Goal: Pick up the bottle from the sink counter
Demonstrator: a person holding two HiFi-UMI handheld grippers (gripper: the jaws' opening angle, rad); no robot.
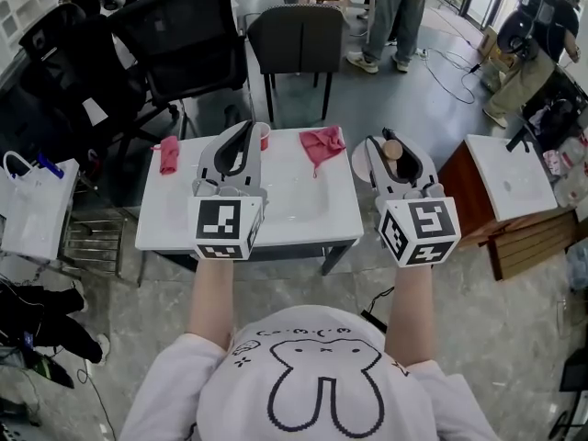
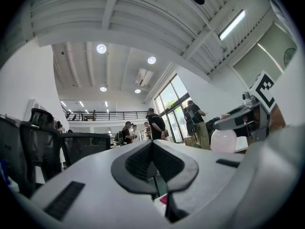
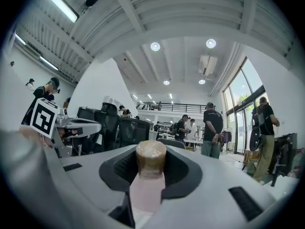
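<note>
A pale pink bottle [image 3: 148, 185] with a brown cork-like cap [image 3: 151, 157] stands upright between the jaws of my right gripper [image 3: 151, 149], which is shut on its neck. In the head view that gripper [image 1: 387, 142] is held above the right end of the white sink counter [image 1: 175, 220], with the bottle's cap [image 1: 392, 149] showing between the jaws. My left gripper [image 1: 249, 129] hovers over the counter's back middle, its jaws closed together with nothing in them [image 2: 152, 146]. From the left gripper view the round bottle [image 2: 223, 140] hangs in the right gripper off to the right.
Two red cloths [image 1: 170, 154] [image 1: 322, 144] lie at the counter's back edge. Black chairs [image 1: 184, 35] [image 1: 296, 35] stand behind it. A second white basin top [image 1: 510, 177] on a wooden cabinet is at the right. People stand farther back [image 1: 401, 7].
</note>
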